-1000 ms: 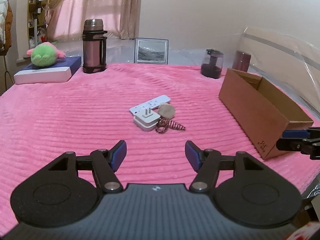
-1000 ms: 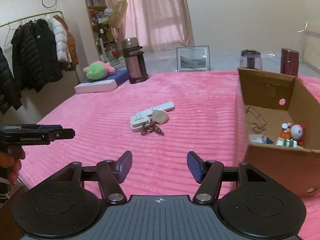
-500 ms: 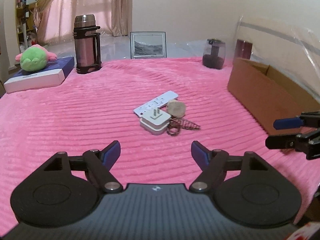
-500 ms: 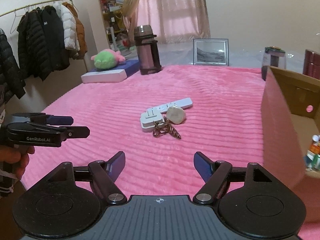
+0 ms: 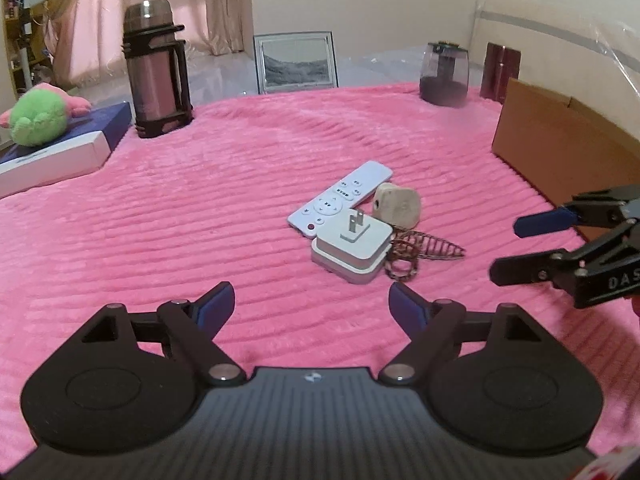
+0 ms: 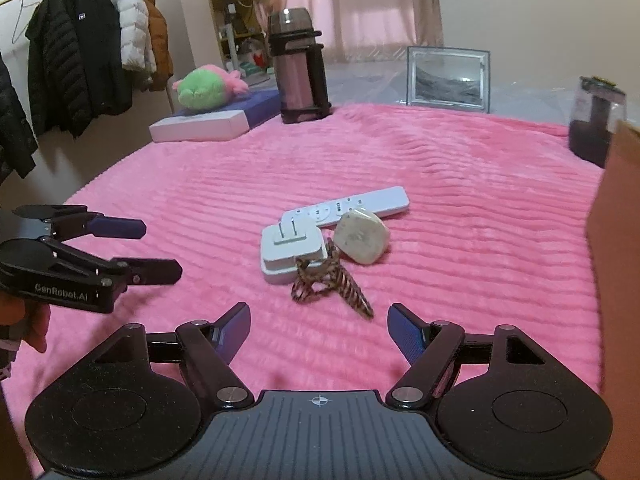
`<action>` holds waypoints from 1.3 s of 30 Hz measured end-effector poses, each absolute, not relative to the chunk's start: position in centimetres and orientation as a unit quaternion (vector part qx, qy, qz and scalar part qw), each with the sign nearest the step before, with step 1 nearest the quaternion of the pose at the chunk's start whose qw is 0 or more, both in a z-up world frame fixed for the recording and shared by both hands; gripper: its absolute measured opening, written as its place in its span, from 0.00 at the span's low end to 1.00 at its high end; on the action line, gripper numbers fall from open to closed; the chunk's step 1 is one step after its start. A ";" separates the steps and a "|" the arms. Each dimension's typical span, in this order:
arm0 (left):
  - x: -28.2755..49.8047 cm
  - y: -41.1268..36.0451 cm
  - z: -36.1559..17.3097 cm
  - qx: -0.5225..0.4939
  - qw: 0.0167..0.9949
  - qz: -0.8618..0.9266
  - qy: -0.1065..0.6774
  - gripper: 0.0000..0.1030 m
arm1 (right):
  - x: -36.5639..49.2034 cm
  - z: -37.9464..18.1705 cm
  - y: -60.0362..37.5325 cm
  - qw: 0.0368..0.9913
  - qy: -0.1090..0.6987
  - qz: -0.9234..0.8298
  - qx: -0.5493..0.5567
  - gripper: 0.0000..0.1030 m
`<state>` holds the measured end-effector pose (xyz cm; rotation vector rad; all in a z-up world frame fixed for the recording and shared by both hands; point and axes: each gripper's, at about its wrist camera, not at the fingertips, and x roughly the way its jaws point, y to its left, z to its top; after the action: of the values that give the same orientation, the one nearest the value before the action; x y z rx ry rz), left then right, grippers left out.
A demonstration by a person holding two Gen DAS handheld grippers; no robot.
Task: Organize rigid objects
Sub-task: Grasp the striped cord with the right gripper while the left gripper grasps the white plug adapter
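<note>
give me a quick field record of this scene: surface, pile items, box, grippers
surface: pink ribbed blanket
pile: white remote, white plug adapter prongs up, beige stone, brown wire hair clip, all clustered together
box: cardboard box, right of the pile
left gripper: jaws opening, nothing between them
right gripper: open, empty, just short of the hair clip

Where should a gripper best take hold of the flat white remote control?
Probably the flat white remote control's bare far end, from above, jaws spanning its narrow width. Its near end lies against the white plug adapter and beige stone, leaving little room there.
</note>
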<state>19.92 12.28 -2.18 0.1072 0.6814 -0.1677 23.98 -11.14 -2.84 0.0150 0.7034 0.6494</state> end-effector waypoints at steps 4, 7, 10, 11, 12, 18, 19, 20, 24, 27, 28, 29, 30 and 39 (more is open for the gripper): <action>21.8 12.1 -3.2 0.070 0.934 -0.091 0.338 0.79 | 26.3 -4.1 -10.0 0.883 0.337 0.327 0.007 0.70; 23.0 12.0 -3.9 0.083 0.933 -0.095 0.337 0.79 | 27.7 -5.0 -8.8 0.879 0.342 0.332 -0.011 0.70; 23.9 12.0 -4.4 0.092 0.933 -0.101 0.332 0.79 | 28.8 -6.0 -8.1 0.875 0.347 0.335 -0.022 0.70; 24.1 12.1 -4.5 0.095 0.933 -0.102 0.331 0.79 | 29.1 -6.2 -7.9 0.875 0.348 0.335 -0.024 0.70; 24.4 12.2 -4.6 0.096 0.933 -0.102 0.332 0.79 | 29.4 -6.4 -7.8 0.875 0.349 0.335 -0.025 0.70; 25.4 12.8 -4.9 0.093 0.933 -0.105 0.331 0.79 | 30.7 -7.3 -6.8 0.868 0.352 0.348 -0.038 0.62; 25.5 12.9 -4.9 0.090 0.934 -0.108 0.330 0.79 | 30.8 -7.4 -6.6 0.867 0.354 0.350 -0.043 0.57; 25.6 13.0 -4.9 0.087 0.934 -0.112 0.328 0.79 | 31.0 -7.5 -6.4 0.865 0.355 0.350 -0.045 0.54; 25.9 13.0 -4.9 0.086 0.933 -0.134 0.322 0.79 | 31.3 -7.7 -6.2 0.865 0.356 0.350 -0.050 0.40; 26.4 12.5 -5.0 0.105 0.929 -0.153 0.321 0.79 | 30.9 -7.6 -6.2 0.864 0.352 0.354 -0.059 0.37; 26.6 12.3 -5.1 0.116 0.927 -0.162 0.319 0.79 | 30.6 -7.5 -6.3 0.865 0.351 0.354 -0.060 0.37; 26.7 12.1 -5.2 0.124 0.925 -0.168 0.316 0.79 | 30.4 -7.4 -6.4 0.865 0.351 0.354 -0.061 0.37; 26.9 11.9 -5.2 0.130 0.924 -0.175 0.315 0.79 | 30.1 -7.3 -6.6 0.865 0.352 0.353 -0.062 0.37; 29.7 10.0 -6.9 0.156 0.897 -0.237 0.340 0.79 | 26.4 -6.3 -10.5 0.881 0.345 0.323 -0.038 0.36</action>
<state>29.73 10.05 -6.93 0.3222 0.7036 -0.4908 26.40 -10.49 -6.32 -0.0788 0.7178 0.6726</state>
